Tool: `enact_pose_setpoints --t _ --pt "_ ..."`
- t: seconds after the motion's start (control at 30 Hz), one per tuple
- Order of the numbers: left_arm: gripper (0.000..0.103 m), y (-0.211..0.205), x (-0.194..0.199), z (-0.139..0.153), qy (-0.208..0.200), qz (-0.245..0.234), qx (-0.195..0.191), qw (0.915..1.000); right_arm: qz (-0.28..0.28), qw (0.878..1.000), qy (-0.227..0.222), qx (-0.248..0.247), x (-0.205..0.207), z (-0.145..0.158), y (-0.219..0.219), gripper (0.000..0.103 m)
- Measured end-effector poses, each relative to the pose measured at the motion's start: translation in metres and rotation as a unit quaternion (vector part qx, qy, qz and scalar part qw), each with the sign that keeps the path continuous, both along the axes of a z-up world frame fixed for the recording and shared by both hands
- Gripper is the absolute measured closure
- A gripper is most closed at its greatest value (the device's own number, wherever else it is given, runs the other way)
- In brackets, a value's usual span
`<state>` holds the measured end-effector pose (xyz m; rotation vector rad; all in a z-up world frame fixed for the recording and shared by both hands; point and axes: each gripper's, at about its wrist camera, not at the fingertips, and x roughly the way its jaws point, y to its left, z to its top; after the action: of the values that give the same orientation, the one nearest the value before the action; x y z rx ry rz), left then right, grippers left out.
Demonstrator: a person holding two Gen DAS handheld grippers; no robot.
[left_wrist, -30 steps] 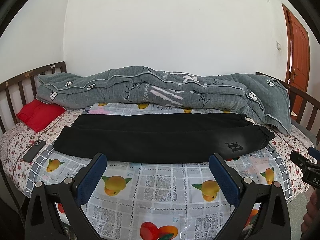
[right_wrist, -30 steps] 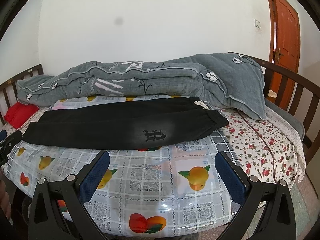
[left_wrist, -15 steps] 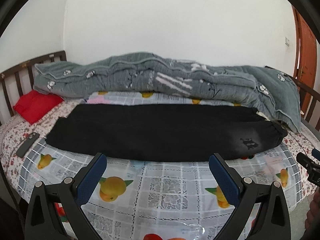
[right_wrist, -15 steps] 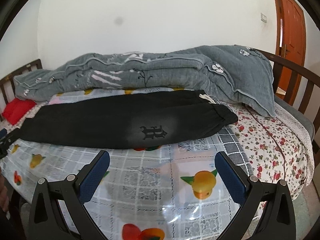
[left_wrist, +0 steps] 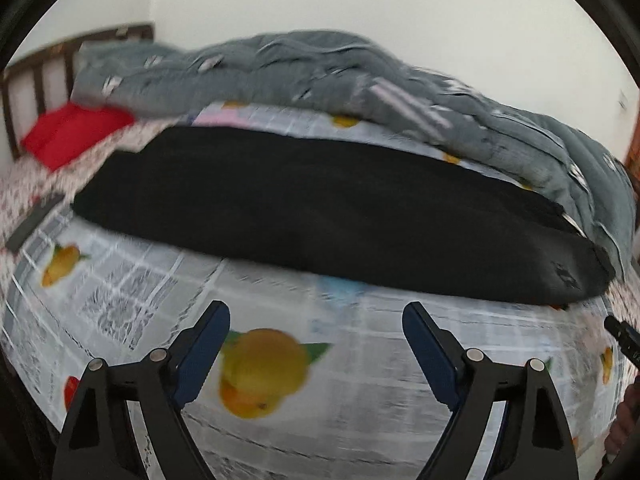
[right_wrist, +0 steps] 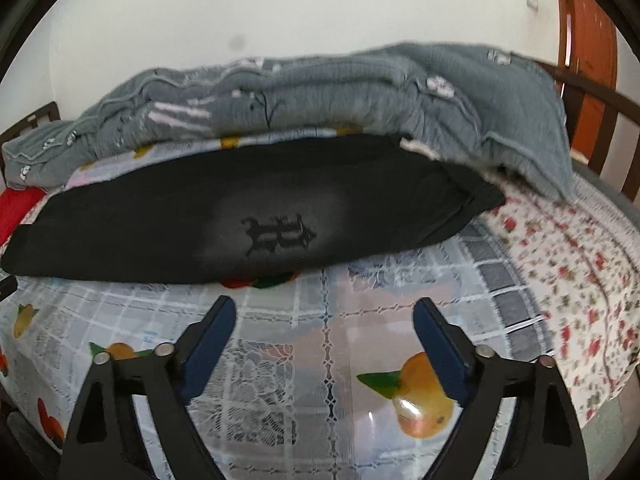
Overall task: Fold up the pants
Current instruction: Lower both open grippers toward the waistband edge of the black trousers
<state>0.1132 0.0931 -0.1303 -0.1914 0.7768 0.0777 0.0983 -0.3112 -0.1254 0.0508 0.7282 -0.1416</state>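
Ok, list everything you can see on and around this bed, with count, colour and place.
pants: one, black, flat across the bed's middle
quilt: one, grey, bunched behind the pants along the wall
pillow: one, red, by the headboard
bed cover: one, checked with fruit prints, under the pants
floral sheet: one, white with red flowers, at the bed's edge
dark flat object: one, grey, beside the pants, too blurred to name
bed frame: one, dark wood
door: one, orange-brown, far corner
left tongs: black with blue pads, closing, empty
right tongs: same, closing, empty
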Motion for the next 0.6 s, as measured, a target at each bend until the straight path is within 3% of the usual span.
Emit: enact_pose_setpoints --t 0.07,0.13,0.33,0.6 --pt "0.016 0.016 0.005 -0.012 0.015 0.005 -0.006 0.9999 -0.006 1.0 0.009 0.014 0.009 -0.01 -0.005 0.023" --pt "0.026 0.027 0.008 -0.02 0.019 0.014 -0.011 0.9997 -0.006 0.999 0.011 0.032 0.016 -0.017 -0.01 0.026" --pt "0.028 0.063 0.012 -0.037 0.008 0.034 -0.072 0.9968 -0.018 0.998 0.034 0.053 0.043 -0.037 -0.015 0.029" --pt "0.028 0.074 0.019 -0.04 0.009 0.036 -0.085 0.9957 -0.011 0.998 0.04 0.049 0.055 -0.043 -0.001 0.029"
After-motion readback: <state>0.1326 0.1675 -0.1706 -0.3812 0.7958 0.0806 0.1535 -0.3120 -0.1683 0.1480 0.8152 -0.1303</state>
